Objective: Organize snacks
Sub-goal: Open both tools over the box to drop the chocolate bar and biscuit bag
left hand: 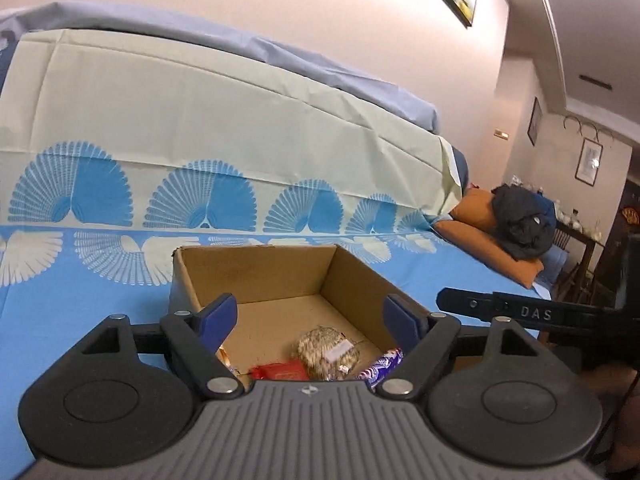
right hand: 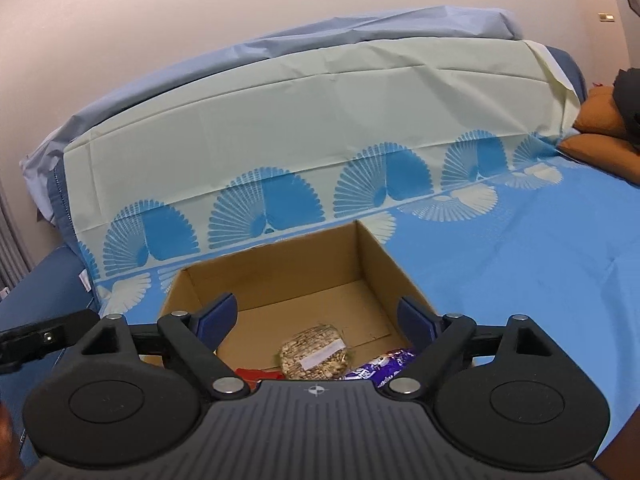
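Right, both your grippers, left gripper point(left hand: 310, 320) and right gripper point(right hand: 316, 320), hang spread and empty over the cardboard box point(left hand: 256, 268). Inside it the grain bar point(left hand: 328, 350) lies whole; the red packet point(left hand: 280, 370) and purple wrapper point(left hand: 382, 366) are cut off by the gripper body.

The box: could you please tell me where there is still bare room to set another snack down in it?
The box floor is bare along the far wall and in both far corners. The near end is crowded: the red pack, the grain bar and the purple wrapper lie side by side there. Both grippers are open, holding nothing.
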The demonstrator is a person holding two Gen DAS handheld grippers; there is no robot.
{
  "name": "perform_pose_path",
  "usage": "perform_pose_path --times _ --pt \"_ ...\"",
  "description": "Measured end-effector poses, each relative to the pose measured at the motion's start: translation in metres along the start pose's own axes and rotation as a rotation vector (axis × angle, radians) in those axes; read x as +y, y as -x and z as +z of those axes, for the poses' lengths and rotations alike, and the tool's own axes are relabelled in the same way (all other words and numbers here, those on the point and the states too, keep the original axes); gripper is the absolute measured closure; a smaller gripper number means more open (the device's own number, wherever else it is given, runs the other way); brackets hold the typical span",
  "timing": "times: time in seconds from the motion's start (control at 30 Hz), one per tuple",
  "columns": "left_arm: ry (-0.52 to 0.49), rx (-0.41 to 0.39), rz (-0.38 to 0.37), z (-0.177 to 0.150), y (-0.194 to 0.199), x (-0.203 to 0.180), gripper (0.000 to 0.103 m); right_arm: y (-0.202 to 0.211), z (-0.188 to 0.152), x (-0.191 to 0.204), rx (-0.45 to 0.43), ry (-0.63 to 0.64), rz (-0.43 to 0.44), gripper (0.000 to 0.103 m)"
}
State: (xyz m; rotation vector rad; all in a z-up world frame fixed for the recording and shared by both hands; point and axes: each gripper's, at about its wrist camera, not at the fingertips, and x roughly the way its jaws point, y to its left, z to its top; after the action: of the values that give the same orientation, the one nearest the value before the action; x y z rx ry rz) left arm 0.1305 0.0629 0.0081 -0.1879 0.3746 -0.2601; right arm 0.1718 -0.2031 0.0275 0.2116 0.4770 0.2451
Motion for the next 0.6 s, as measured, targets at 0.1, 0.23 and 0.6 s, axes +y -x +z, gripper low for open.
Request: perform_pose_path --times 0.1,0.23,0.6 --pt "0.002 0.011 0.024 -0.002 -0.001 0.003 0.019 -0.001 -0.002 0.001 0.009 0.009 -0.016 0.009" --pt "0.036 0.020 0.062 -0.004 0.011 0.000 0.018 0.001 -0.003 0.007 0.014 0.050 -0.018 0.001" --pt "0.139 0.118 0.234 -0.008 0.056 -0.048 0.001 0.047 -0.016 0.004 0.081 0.145 -0.058 0.001"
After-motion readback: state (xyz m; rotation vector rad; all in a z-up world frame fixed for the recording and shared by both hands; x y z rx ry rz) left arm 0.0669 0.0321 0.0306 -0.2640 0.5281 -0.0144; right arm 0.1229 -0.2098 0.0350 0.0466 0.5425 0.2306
